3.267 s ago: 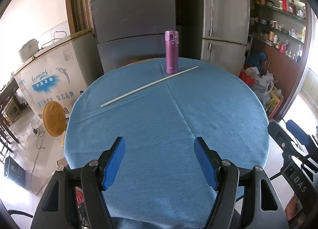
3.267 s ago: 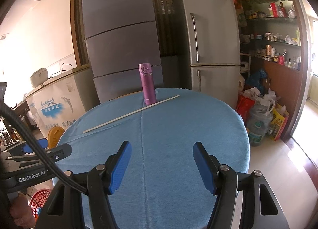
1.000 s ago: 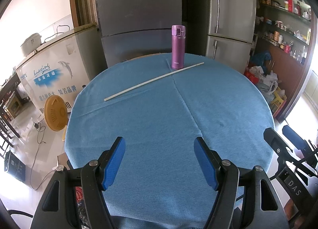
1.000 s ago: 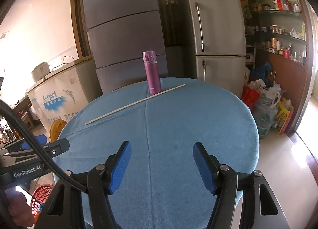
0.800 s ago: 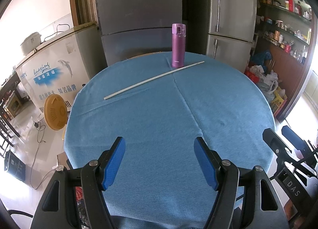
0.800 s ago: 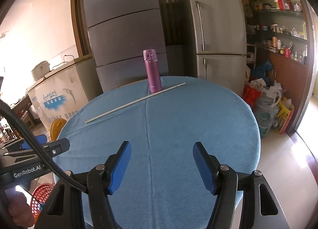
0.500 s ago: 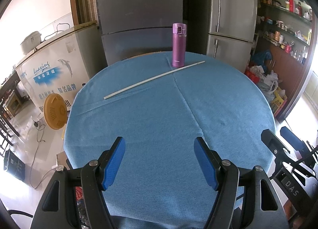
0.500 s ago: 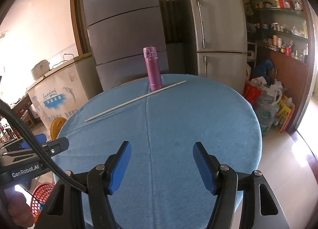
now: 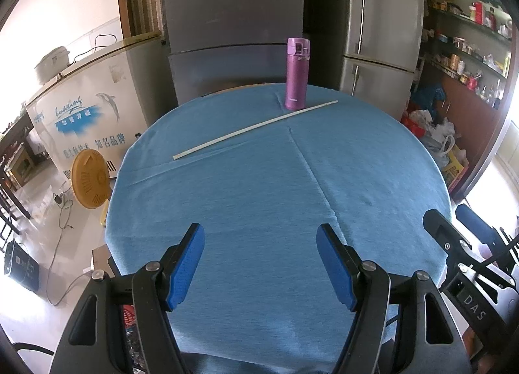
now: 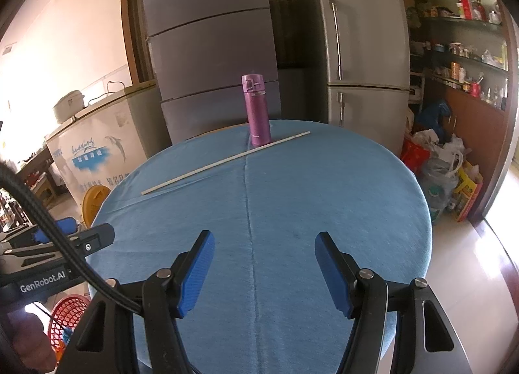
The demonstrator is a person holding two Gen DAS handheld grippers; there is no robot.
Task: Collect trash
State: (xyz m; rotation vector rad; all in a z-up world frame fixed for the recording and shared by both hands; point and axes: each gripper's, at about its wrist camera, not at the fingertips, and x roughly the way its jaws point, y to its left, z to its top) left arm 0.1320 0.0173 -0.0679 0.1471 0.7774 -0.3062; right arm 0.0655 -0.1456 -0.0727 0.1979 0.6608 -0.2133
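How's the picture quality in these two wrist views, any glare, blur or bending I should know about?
Left wrist view: sharp, but window light blows out the left edge, and the fisheye curves the long white stick and the blue table. Right wrist view: also sharp, with glare washing out the left wall and the floor at right; the purple bottle reads clearly, and the dark lens rim clips the corners.

The tall purple metal flask [image 9: 297,73] and the long thin white stick [image 9: 255,129] now appear slightly farther ahead of both hand-held grippers.
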